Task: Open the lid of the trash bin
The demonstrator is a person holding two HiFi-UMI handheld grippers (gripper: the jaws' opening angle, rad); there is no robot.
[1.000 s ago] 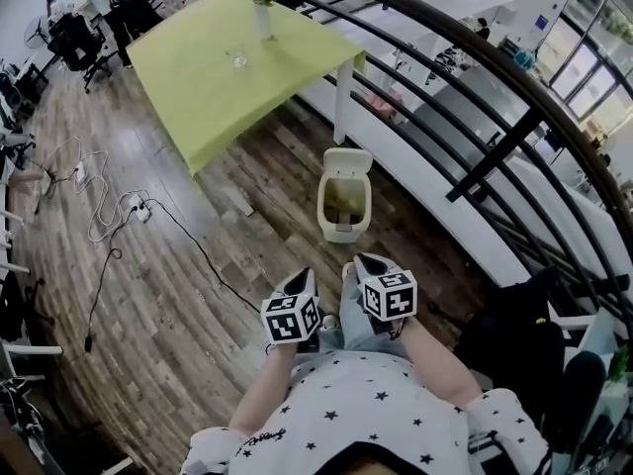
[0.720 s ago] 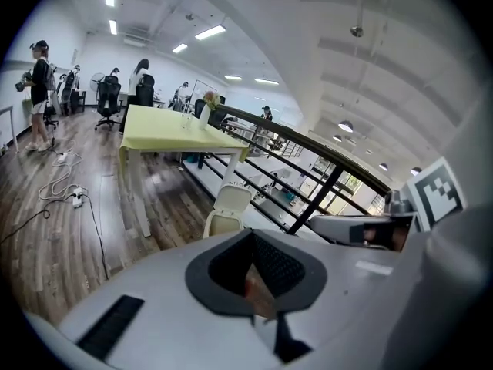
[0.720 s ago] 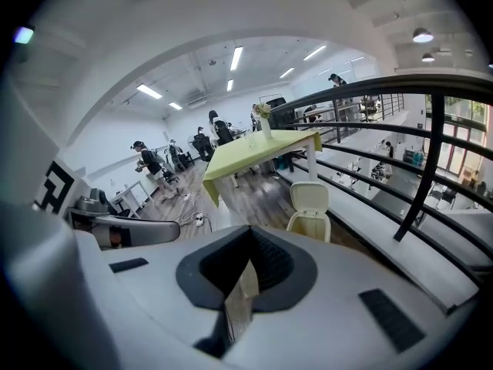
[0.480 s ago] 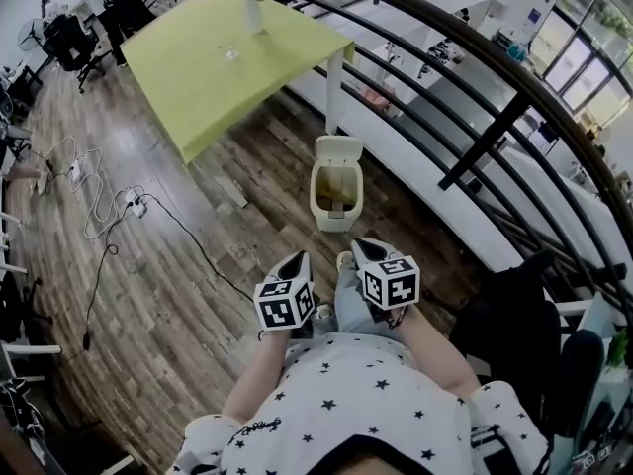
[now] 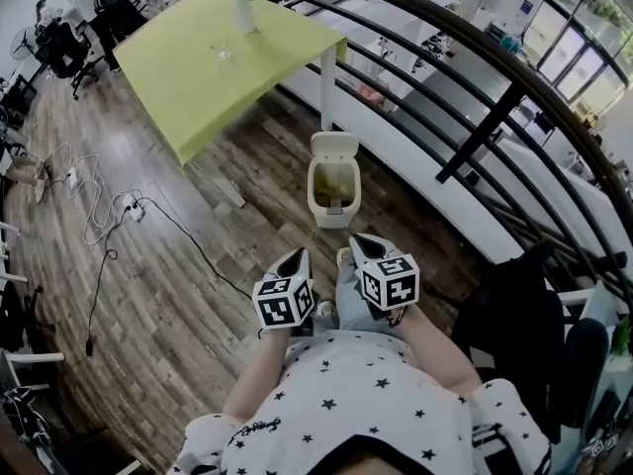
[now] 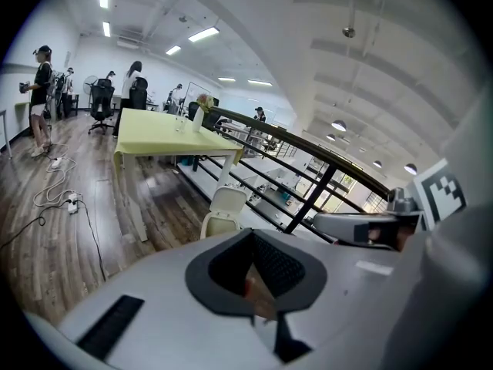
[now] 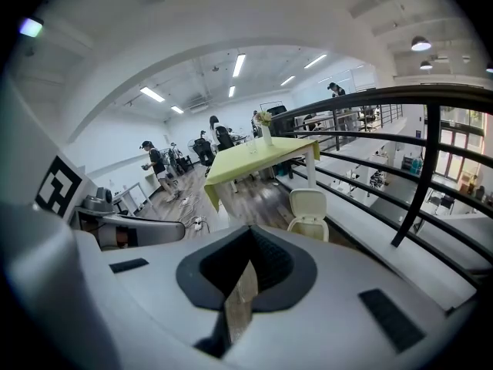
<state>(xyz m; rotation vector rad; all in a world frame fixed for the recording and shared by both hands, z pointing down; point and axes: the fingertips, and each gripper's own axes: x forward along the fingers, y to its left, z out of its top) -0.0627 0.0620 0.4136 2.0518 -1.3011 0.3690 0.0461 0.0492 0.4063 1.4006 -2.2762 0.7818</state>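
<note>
I'm seeing the green table (image 5: 227,57) filling the 11 o'clock part of the head view. The dark railing (image 5: 475,77) is sweeping from 12 round to 3. The trash bin (image 5: 332,191) is standing on the wood floor between them, just below the table's near corner at 12 o'clock from my grippers. Its lid (image 5: 334,146) is already standing upright, with the inside showing.

I'm holding the left gripper (image 5: 299,258) and the right gripper (image 5: 359,241) low against my body, well apart from the bin. In each gripper view the jaws are pressed together with nothing between them.

As I judge it, the biggest risk is the bin itself. It looks light and unanchored, so reaching in and nudging its rim could be enough to slide or tip it toward the railing. The next risk is the lid: if it is only propped up rather than latched, a knock from either closed claw could drop it shut and undo the opening. The smallest risk is the cable (image 5: 109,216) trailing at 9 o'clock, which could catch a foot if I'm stepping sideways.

Compared with a second ago, the table and railing are sitting higher in the head view. The bin is sliding toward 12 o'clock and looking a little farther from the grippers, with its lid up in both. The grippers are barely shifting.
</note>
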